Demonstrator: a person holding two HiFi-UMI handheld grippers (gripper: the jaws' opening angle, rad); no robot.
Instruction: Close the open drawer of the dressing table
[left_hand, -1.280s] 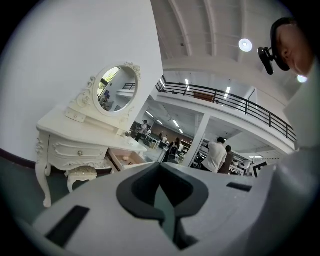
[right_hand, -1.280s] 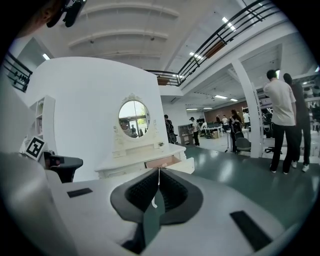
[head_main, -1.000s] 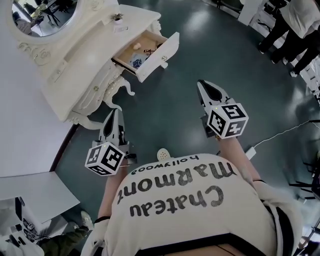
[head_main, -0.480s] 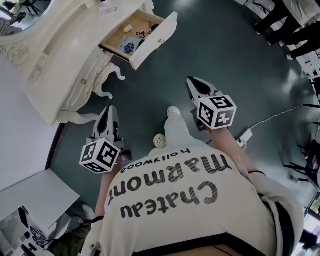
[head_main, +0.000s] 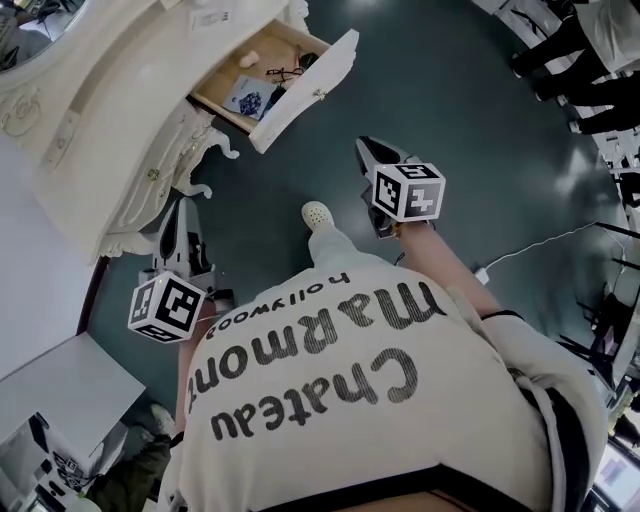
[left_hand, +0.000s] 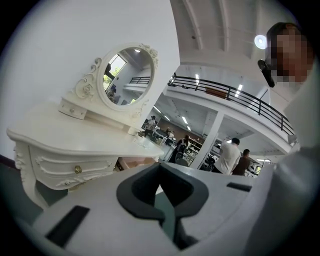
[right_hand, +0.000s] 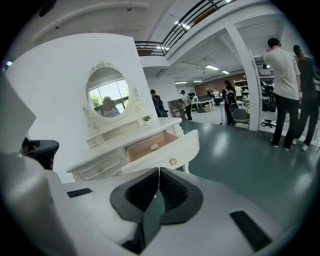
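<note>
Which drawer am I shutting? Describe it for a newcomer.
Find the white dressing table with the oval mirror. Facing it, the right-hand drawer stands pulled out, bare wood inside; the neighbouring drawer to its left is shut.

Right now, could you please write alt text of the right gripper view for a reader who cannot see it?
A white dressing table with an oval mirror stands ahead, one drawer pulled open. In the foreground the right gripper points toward it, jaws shut and empty. People stand on the dark floor at the right.
</note>
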